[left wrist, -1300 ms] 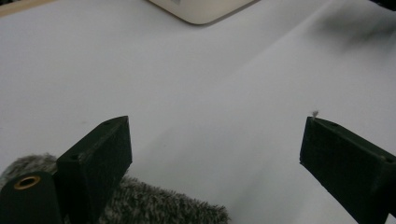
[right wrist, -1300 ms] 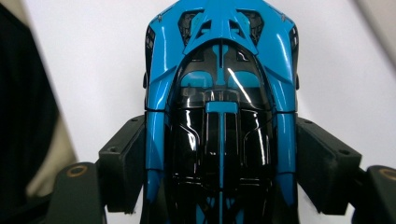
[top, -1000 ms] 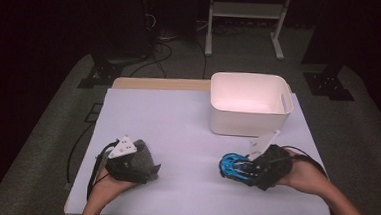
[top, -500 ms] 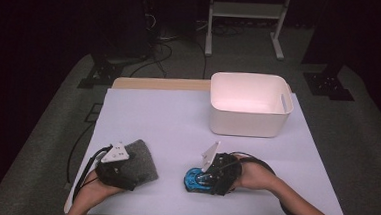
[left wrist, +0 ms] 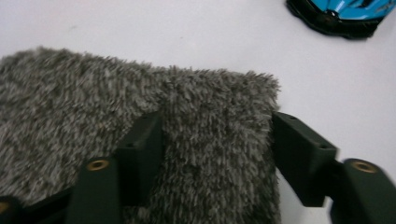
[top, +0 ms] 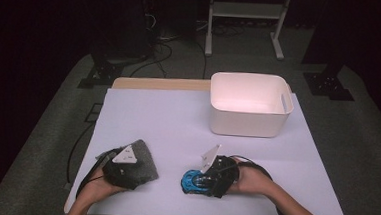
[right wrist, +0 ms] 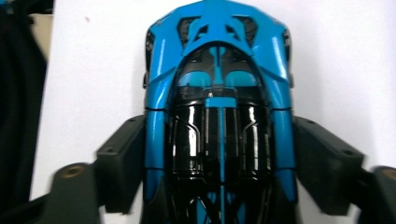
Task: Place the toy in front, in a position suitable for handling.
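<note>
High view: since a second ago the right gripper (top: 208,181) has carried the blue and black toy car (top: 192,182) leftward to the table's near edge, well short of the white plastic bin (top: 247,122). The left gripper (top: 120,169) sits on the grey shaggy cloth pad (top: 145,161); its jaws are hidden there.

Left gripper view: the jaws have just been closing, bracketing the pad's corner, one sunk in pile, the other just clear.

Right gripper view: the jaws have just eased apart, flanking the car, a sliver showing at the right; probably released. Its tail is cut off.
</note>
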`<move>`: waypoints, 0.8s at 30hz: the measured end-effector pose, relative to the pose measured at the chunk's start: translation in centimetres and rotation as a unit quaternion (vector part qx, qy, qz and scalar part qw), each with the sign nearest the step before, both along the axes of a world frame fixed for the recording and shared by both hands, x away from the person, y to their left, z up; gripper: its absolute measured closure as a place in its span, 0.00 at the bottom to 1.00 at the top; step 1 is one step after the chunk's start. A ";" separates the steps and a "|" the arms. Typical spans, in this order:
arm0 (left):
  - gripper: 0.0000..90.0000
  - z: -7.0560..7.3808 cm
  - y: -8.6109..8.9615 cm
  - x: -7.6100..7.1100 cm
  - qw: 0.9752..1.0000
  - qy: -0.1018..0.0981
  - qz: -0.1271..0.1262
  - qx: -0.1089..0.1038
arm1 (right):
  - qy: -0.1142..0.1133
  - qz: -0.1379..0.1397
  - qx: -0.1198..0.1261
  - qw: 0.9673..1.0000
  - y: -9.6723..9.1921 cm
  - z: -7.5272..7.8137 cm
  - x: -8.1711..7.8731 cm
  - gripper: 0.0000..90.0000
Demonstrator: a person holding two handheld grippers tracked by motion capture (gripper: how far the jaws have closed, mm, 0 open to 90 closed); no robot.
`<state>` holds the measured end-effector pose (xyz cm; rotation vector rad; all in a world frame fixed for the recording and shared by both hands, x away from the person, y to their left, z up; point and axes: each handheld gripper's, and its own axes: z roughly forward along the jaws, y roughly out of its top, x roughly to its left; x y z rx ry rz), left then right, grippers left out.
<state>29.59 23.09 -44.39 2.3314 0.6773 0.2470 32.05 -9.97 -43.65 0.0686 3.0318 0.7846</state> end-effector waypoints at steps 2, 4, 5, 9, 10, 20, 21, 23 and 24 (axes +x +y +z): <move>0.49 -0.1 0.1 -0.1 1.000 -0.004 0.006 0.001 | -0.009 -0.014 0.032 0.999 -1.1 0.6 -0.6 0.22; 0.57 -0.1 0.2 -0.1 1.000 -0.006 0.015 -0.001 | -0.008 -0.024 0.056 0.998 -2.3 1.0 -0.9 0.21; 0.62 -0.1 0.2 -0.1 1.000 -0.006 0.021 -0.003 | -0.009 -0.032 0.069 0.997 -3.2 1.1 -1.0 0.21; 0.76 0.4 0.2 0.4 1.000 0.006 0.020 -0.002 | -0.006 -0.061 0.114 0.992 -6.6 0.7 -1.4 0.19; 0.76 0.6 0.2 0.5 1.000 0.011 0.018 -0.007 | -0.006 -0.061 0.114 0.992 -6.6 0.7 -1.4 0.19; 0.86 4.0 -5.0 0.9 0.995 0.005 -0.072 -0.072 | -0.025 -0.058 0.115 0.991 -7.2 -0.3 -1.9 0.19; 0.86 4.2 -6.0 1.0 0.994 0.004 -0.085 -0.071 | -0.025 -0.058 0.115 0.991 -7.2 -0.3 -1.9 0.19; 0.86 4.4 -8.0 1.2 0.992 0.004 -0.111 -0.062 | -0.036 -0.055 0.110 0.992 -7.1 -0.3 -2.1 0.19; 0.86 4.4 -9.0 1.2 0.991 0.004 -0.123 -0.059 | -0.034 -0.057 0.113 0.991 -7.2 -0.4 -2.0 0.19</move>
